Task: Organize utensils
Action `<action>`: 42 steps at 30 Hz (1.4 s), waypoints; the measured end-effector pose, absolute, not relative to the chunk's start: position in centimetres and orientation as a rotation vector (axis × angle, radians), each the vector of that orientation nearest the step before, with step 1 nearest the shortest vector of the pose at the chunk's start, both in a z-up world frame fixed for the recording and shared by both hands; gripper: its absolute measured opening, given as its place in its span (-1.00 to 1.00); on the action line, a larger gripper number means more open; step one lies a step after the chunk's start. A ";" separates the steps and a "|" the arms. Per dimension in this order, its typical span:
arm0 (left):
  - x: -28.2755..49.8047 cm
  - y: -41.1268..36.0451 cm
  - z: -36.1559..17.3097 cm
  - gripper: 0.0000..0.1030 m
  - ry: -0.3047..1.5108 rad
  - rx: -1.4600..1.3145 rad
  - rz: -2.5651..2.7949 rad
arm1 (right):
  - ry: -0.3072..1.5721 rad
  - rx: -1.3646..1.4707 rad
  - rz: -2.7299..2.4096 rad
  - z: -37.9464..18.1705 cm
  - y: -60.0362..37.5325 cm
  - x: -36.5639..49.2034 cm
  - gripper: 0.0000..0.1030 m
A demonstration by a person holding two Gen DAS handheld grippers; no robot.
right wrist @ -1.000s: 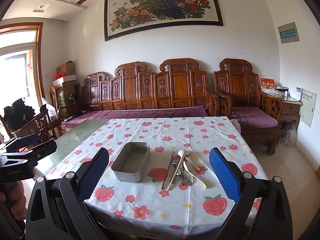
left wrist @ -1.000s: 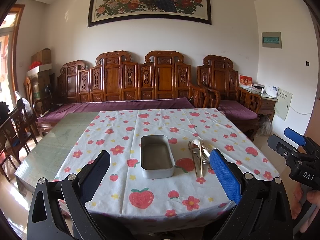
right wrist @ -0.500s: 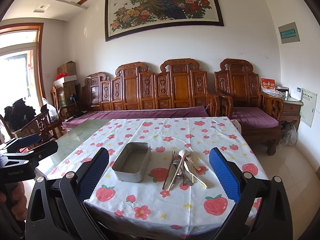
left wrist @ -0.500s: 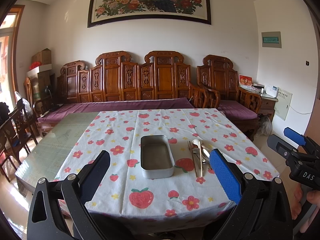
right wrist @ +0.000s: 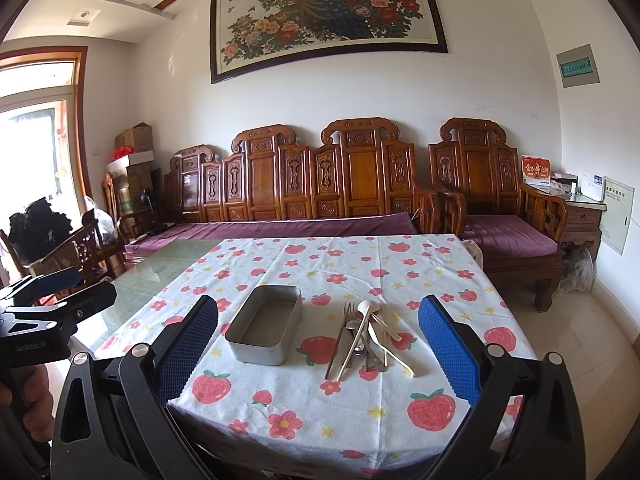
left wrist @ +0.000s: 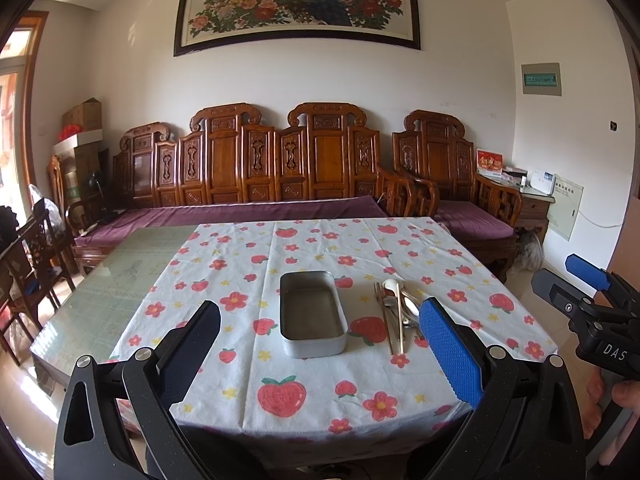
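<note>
Both claws spread wide, nothing gripped, both held off the near edge of the tabletop (left wrist: 100,304) and above it. Left claw (left wrist: 320,356) has blue pads either side of view; right claw (right wrist: 318,350) same pose. In the left view the right claw shows at far right edge, a hand (left wrist: 616,404) under it on the handle; in the right view the left claw shows at far left, a hand (right wrist: 28,396) gripping its handle. Tablecloth (left wrist: 320,248), white with red strawberries and flowers, covers the right part of the tabletop, glass surface bare on the left. Metal tray (left wrist: 312,312), rectangular, empty, sits on the cloth near the middle toward the near edge, long side pointing away from the cameras. Utensil pile (right wrist: 366,334) lies just right of the tray, not touching it: a fork (right wrist: 347,316), a pale spoon (right wrist: 362,320) crossing over the rest, chopsticks (right wrist: 335,350) along the left side, plus more metal pieces overlapping, can't separate them all. All utensils on the cloth, none in the tray. Carved wooden bench (left wrist: 260,168) with purple cushion behind the tabletop, peacock painting (left wrist: 298,0) on the wall above it, wooden armchair (right wrist: 492,200) to the right.
</note>
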State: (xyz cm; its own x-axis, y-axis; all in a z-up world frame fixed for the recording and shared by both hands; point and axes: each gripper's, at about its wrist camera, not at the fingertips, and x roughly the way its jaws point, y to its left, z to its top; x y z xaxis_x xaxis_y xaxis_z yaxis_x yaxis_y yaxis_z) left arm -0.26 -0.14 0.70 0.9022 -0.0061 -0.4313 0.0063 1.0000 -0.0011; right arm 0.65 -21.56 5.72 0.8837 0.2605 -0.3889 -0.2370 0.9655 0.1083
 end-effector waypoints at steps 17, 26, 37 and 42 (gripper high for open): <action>1.6 -0.7 -0.9 0.88 0.516 0.012 -0.032 | 0.441 0.055 0.258 5.3 -21.4 1.8 0.95; 5.4 -1.2 -4.5 0.87 0.596 0.039 -0.068 | 0.509 0.049 0.265 0.9 -22.4 5.9 0.81; 10.7 -2.2 -8.2 0.88 0.668 0.050 -0.111 | 0.601 0.045 0.248 -4.1 -23.7 11.7 0.53; 12.9 -2.4 -9.1 0.87 0.691 0.049 -0.133 | 0.634 0.046 0.229 -6.3 -24.3 14.5 0.49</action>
State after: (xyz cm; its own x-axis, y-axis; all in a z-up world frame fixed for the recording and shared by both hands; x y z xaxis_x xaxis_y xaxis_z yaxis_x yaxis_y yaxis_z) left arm 12.85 -2.42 -9.07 0.7626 -0.1058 -0.6382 0.1382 0.9904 0.0009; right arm 14.46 -24.27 -6.32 0.7811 0.2264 -0.5819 -0.1984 0.9736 0.1126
